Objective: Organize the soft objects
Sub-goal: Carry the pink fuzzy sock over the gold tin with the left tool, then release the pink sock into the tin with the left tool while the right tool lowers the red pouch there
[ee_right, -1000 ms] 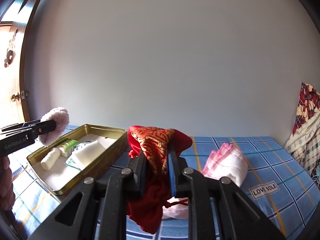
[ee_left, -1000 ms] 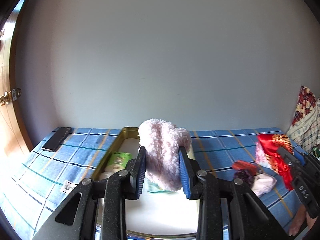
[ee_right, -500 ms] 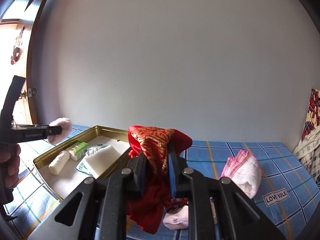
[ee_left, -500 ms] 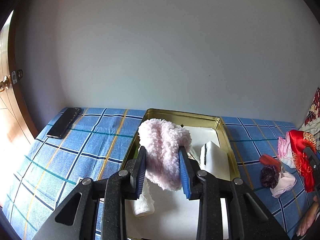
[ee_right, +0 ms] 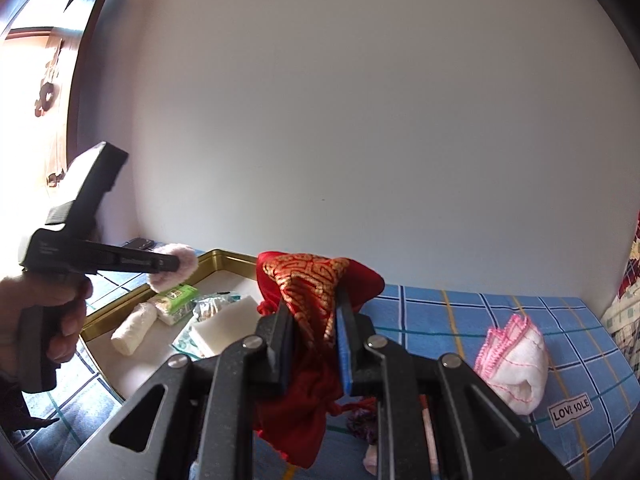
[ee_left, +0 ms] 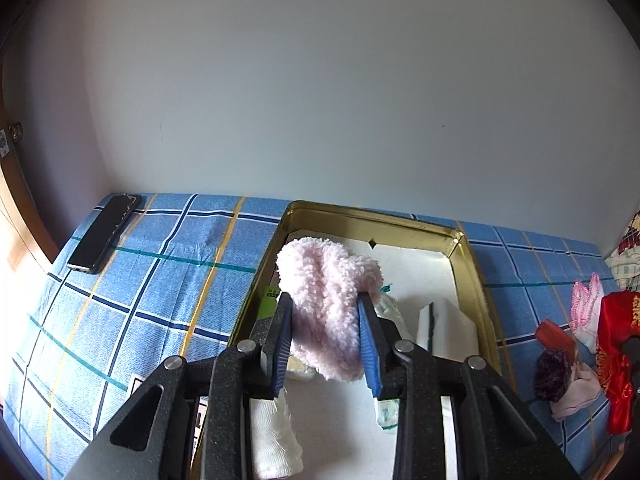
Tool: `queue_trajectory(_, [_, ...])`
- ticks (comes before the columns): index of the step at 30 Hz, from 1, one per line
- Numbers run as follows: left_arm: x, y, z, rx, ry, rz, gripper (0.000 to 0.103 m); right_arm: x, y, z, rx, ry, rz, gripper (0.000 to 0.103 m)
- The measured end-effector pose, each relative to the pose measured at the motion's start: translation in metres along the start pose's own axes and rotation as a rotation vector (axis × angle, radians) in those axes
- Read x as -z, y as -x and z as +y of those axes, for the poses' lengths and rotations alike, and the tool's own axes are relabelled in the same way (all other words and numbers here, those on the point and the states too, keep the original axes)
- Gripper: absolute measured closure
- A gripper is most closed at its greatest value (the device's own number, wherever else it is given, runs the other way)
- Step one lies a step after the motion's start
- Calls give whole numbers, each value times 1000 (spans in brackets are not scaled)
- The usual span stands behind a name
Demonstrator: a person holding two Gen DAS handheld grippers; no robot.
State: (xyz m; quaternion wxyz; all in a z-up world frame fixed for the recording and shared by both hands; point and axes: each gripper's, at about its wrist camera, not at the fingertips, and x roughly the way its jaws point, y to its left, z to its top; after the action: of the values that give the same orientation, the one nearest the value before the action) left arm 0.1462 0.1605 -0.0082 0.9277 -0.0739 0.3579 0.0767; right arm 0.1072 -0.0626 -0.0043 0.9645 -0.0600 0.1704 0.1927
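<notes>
Nearby: phone (ee_left: 105, 233) | tin (ee_left: 472, 264): gauze roll (ee_right: 134, 328), sponge (ee_right: 224, 326)

A plain pale grey-white painted wall (ee_left: 320, 100) is filling most of both views, meeting a second wall at a corner on the left. Below it, a blue checked cloth with yellow, teal and navy lines (ee_left: 160, 280) is covering the flat surface. A brown wooden door (ee_right: 52, 100) is standing at the far left, and strong daylight is washing over it. A red, white and green plaid fabric (ee_right: 630, 280) is hanging at the right edge. A white "LOVE SOLE" label (ee_right: 571, 410) is showing on the cloth.
</notes>
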Motion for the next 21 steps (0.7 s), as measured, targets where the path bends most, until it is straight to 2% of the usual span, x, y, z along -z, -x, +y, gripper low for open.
queue_trajectory(3, [-1,-8,1,-4,-3,18,70,-4,-7,4,-8,8,7,85])
queue_trajectory(7, [0,-16,2,33,-19,37,70,-9,-13,11,-15,22,9,85])
queue_trajectory(11, [-1,-20,5,49,-6,40,52,-11,-20,19,-18,29,16,86])
queue_trajectory(13, [-3,-15,12,42,12,31,49,-11,-25,22,-20,31,21,85])
queue_trajectory(15, [-4,-6,21,56,37,13,33,-12,-30,26,-25,29,25,85])
queue_trajectory(17, [-5,1,32,67,77,-10,27,-13,-33,29,-31,29,28,85])
queue_trajectory(21, [-7,7,37,93,91,-21,26,-15,-37,39,-42,46,28,85])
